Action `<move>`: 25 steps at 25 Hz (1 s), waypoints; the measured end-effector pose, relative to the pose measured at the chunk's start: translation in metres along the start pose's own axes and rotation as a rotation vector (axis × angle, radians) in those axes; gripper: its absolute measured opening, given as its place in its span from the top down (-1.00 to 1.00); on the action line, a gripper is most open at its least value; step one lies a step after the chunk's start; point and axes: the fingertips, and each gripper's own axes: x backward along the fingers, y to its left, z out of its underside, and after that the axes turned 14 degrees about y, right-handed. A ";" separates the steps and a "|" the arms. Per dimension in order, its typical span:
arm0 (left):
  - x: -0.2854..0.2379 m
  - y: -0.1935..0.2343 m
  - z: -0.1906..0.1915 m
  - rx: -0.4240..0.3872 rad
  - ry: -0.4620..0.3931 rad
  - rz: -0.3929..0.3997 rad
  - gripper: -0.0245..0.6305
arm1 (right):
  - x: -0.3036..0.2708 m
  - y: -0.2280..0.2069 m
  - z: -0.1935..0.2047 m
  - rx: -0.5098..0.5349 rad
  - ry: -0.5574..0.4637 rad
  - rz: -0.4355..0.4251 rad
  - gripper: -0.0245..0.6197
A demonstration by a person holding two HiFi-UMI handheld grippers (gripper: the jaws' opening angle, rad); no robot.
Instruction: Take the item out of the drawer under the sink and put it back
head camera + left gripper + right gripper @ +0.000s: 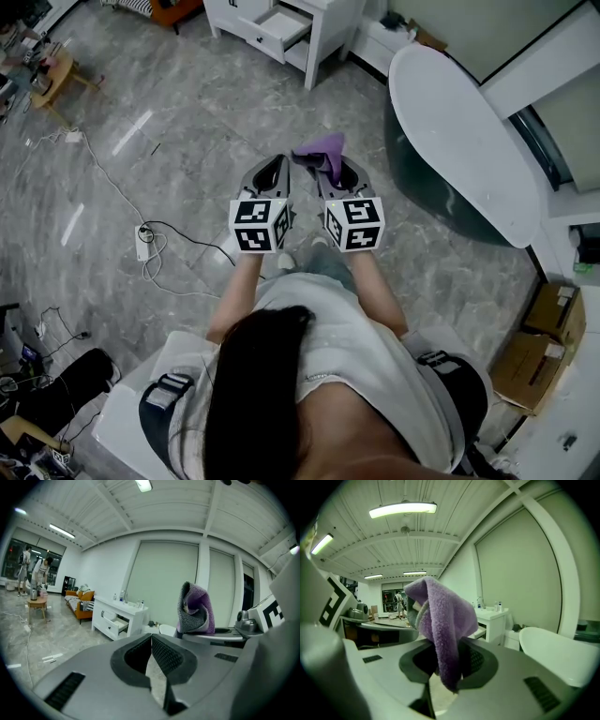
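At frame centre in the head view, purple cloth (323,150) sits at the tips of the right hand-held gripper (332,174), pinched between narrow jaws and bunched above them. Left hand-held gripper (278,169) is just beside it, jaws together, nothing between. White cabinet (323,23) with an open drawer (281,28) sits at upper centre.

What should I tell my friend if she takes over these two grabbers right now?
Left gripper: jaws shut, empty.
Right gripper: jaws shut on the purple cloth, held up over the floor.
Drawer: open, across the room in the white cabinet.
Done: the cloth is out of the drawer.
Left: carry it over and put it back in the drawer.
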 end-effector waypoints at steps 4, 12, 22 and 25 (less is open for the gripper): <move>-0.004 0.004 -0.004 0.006 -0.002 -0.001 0.91 | -0.006 -0.001 -0.004 0.008 0.002 -0.004 0.61; -0.032 0.024 -0.018 0.006 0.007 -0.033 0.91 | -0.038 -0.015 -0.018 -0.009 -0.012 -0.024 0.61; -0.097 0.044 -0.066 0.005 0.008 -0.050 0.91 | -0.101 -0.064 -0.056 -0.019 0.004 -0.046 0.61; -0.119 0.053 -0.078 0.022 0.010 -0.061 0.91 | -0.121 -0.079 -0.065 -0.014 0.020 -0.056 0.61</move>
